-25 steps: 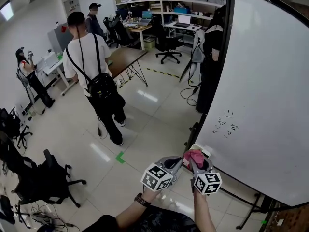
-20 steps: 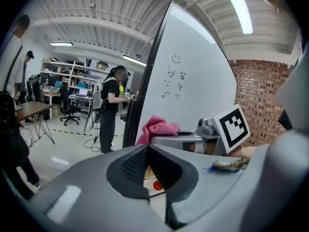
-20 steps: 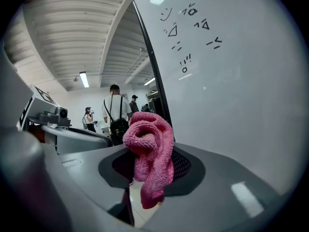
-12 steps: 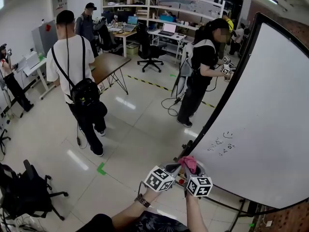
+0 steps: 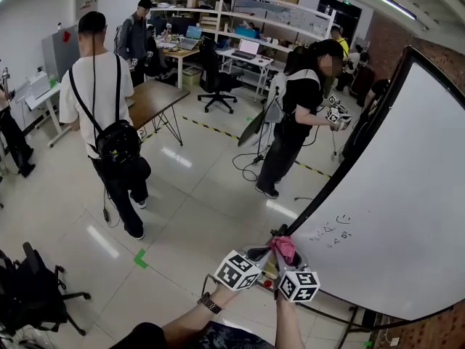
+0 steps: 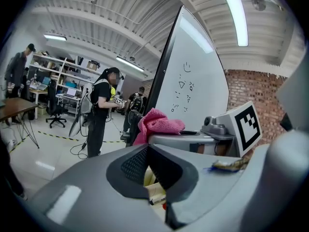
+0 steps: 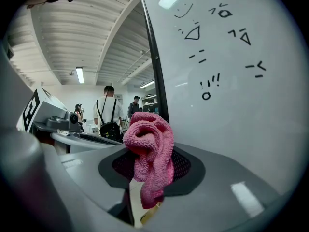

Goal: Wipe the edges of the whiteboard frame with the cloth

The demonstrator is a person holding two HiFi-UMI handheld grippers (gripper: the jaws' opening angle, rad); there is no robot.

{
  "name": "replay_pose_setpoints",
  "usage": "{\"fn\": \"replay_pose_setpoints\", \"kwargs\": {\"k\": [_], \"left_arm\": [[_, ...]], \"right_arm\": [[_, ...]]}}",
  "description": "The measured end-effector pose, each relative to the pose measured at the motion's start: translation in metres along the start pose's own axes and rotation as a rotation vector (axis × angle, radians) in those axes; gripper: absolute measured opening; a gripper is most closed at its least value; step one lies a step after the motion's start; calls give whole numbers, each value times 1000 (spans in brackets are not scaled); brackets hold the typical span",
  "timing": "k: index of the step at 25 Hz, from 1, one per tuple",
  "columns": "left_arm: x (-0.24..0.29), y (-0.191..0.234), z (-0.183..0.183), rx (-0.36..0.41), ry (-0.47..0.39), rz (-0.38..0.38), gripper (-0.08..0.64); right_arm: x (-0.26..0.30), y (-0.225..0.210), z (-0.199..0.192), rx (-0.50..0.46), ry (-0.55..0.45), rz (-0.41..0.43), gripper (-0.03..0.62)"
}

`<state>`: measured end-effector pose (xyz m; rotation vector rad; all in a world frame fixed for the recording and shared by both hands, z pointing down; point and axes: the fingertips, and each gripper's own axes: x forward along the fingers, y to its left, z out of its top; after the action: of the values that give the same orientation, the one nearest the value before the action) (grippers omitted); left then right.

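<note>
The whiteboard (image 5: 407, 195) fills the right of the head view, and its black frame (image 5: 320, 193) runs down to the lower-left corner. My right gripper (image 5: 285, 257) is just below that corner, shut on a bunched pink cloth (image 5: 283, 247). In the right gripper view the cloth (image 7: 149, 153) sticks up from the jaws, next to the frame edge (image 7: 154, 66) and some black marker doodles (image 7: 212, 57); whether it touches the frame I cannot tell. My left gripper (image 5: 258, 257) hangs close beside it, jaws shut and empty (image 6: 147, 151), with the cloth (image 6: 157, 123) just ahead.
A person with a white shirt and black backpack (image 5: 109, 122) walks at left. Another person in black (image 5: 298, 115) stands by the board's far edge holding grippers. A brown table (image 5: 149, 100), an office chair (image 5: 29, 289) and the board's stand legs (image 5: 349, 326) are around.
The head view has swung up and right, bringing the person in black into sight. The backpack wearer has drifted left. Both grippers stay together at the board's lower-left corner with the cloth held.
</note>
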<state>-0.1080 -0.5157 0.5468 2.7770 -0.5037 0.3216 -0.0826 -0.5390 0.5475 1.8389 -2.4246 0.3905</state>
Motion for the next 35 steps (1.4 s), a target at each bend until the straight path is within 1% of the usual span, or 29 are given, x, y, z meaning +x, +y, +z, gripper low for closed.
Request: {"fn": "replay_pose_setpoints", "kwargs": {"k": [4,6,11,15,20,26,35], "left_arm": [[-3,-2,15,-10,-26,-16,2],[-9,-5,25,-3,-40,-25,2],[-13,-12,66,75,-80,-39,2],[-10,-16,84,113,-95,-42,2],[-26,-21,114,157,-126,-42,2],[-40,-27,154,243,-158,-36,2],[-48,-39,186,359,-211,-21,2]], "right_arm": [[-4,3,15,-14,-29,-6,124],[-8,8,26,-17,-52,-9,124],[-16,13,68,-53,-119,-25,124],[-22,10,83,-41,-150,-38,126],[-27,23,116,-66,-189,-39,124],[-33,35,159,-90,-238,-43,124],[-46,40,193,-155,-294,-67,124]]}}
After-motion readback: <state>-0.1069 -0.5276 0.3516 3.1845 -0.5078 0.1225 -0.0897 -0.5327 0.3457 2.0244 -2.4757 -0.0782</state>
